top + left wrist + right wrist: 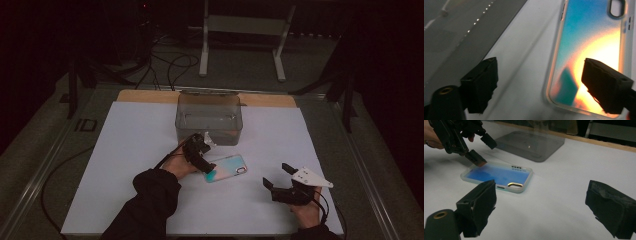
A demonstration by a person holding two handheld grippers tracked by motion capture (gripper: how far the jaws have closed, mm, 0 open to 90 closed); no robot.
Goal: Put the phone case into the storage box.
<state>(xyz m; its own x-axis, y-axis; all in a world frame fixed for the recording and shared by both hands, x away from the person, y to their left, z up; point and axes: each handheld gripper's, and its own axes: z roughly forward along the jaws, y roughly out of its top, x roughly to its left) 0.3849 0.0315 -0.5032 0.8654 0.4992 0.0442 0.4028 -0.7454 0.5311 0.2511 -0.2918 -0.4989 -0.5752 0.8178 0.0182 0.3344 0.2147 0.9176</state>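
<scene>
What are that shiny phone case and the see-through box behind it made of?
The phone case looks like soft clear plastic with an iridescent glossy back: frosted rim, colours shifting blue to orange. The box seems to be smoky transparent hard plastic; the table shows through its walls.

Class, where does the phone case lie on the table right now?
In the high view, the phone case lies flat on the white sheet, just in front of the clear box, beside the left gripper.

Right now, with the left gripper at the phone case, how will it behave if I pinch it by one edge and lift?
The phone case looks like an empty thin shell, so probably light and a bit flexible. Its glossy back may slip between the pads. It lies flat on the white sheet, so the left gripper, jaws open over one end, may push it sideways first.
</scene>
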